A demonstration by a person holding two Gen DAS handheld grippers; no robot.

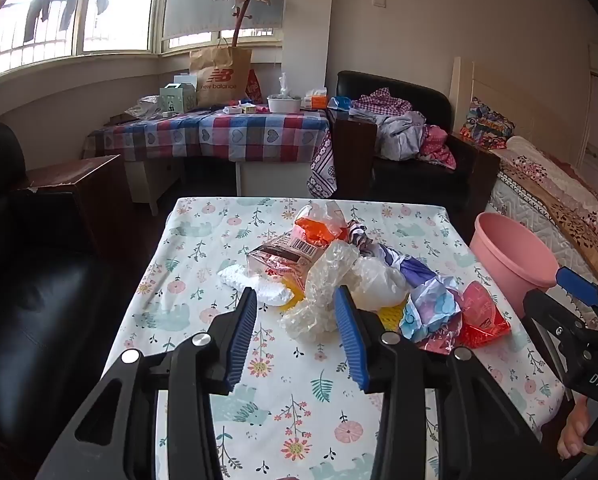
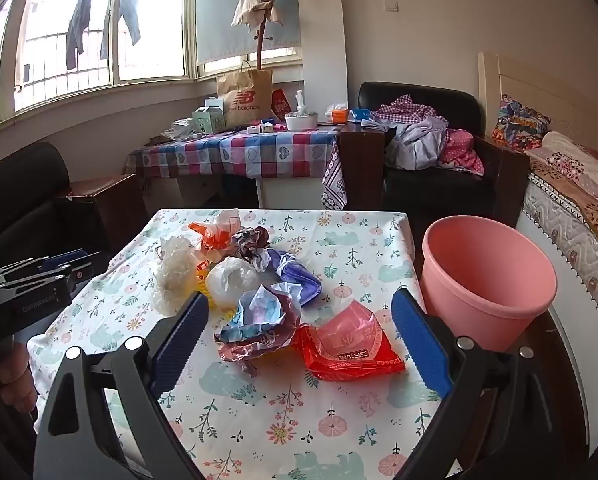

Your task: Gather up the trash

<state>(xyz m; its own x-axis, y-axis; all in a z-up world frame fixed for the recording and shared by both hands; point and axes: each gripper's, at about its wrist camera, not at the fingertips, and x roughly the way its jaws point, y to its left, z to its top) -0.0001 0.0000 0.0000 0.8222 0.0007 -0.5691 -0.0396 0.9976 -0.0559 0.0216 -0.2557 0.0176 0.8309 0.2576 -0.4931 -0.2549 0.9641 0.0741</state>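
I have hardly begun, by the look of it. The whole heap of trash [image 2: 255, 280] sits in the middle of the counter [image 2: 339, 420], and the pink bin [image 2: 487, 276] just off the counter's right edge looks empty as far as I can see into it. So nothing seems collected yet and every piece is left to move.

My left tongs [image 1: 295, 308] are partly spread and pinch nothing; they hang just short of the crinkled clear plastic [image 1: 319, 292] at the near side of the heap. My right tongs [image 2: 299, 320] are spread as wide as they go, also holding nothing, with the red wrapper [image 2: 351, 344] and the crumpled printed paper [image 2: 259, 320] lying on the counter between and beyond the blades. I judge the red wrapper the easy first pick, since it lies nearest the bin.

The rest of the heap: a white plastic ball [image 2: 235, 280], a purple wrapper [image 2: 295, 276], an orange bag [image 1: 319, 232], a clear packet with a barcode [image 1: 287, 256] and a wad of white tissue [image 1: 255, 284], all touching or overlapping.

The counter wears a white cloth printed with flowers and bears. Behind it stands a table in a checked cloth [image 1: 219, 136] loaded with boxes and a paper shopping bag [image 1: 219, 76], under a bay window. A black armchair [image 1: 411, 152] piled with clothes is to the right of that, and a bed [image 2: 571, 200] runs along the right wall beside the bin.
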